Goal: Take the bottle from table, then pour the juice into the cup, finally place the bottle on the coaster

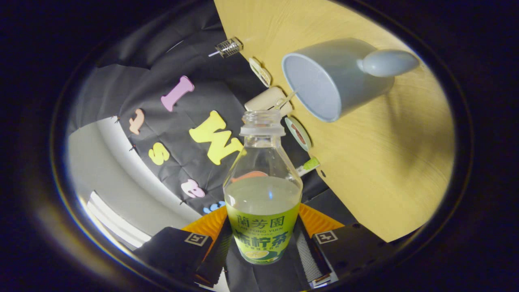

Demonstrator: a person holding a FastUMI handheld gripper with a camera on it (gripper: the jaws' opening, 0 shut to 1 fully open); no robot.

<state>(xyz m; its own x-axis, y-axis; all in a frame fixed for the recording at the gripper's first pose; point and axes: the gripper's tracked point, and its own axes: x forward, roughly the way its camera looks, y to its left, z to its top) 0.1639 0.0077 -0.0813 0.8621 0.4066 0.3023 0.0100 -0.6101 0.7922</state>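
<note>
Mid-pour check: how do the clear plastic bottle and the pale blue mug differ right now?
The clear plastic bottle is see-through, part full of pale juice, gripped between the gripper fingers; the pale blue mug is opaque, looks empty, and stands free on the wooden table. Both are uncapped, mouths open.

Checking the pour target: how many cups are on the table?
1: the cup stands on the table, just beyond the open mouth of the bottle clamped in the gripper.

A light wooden table (365, 170) meets black cloth wall (202, 101), a white wall (117, 178) beyond.
</note>
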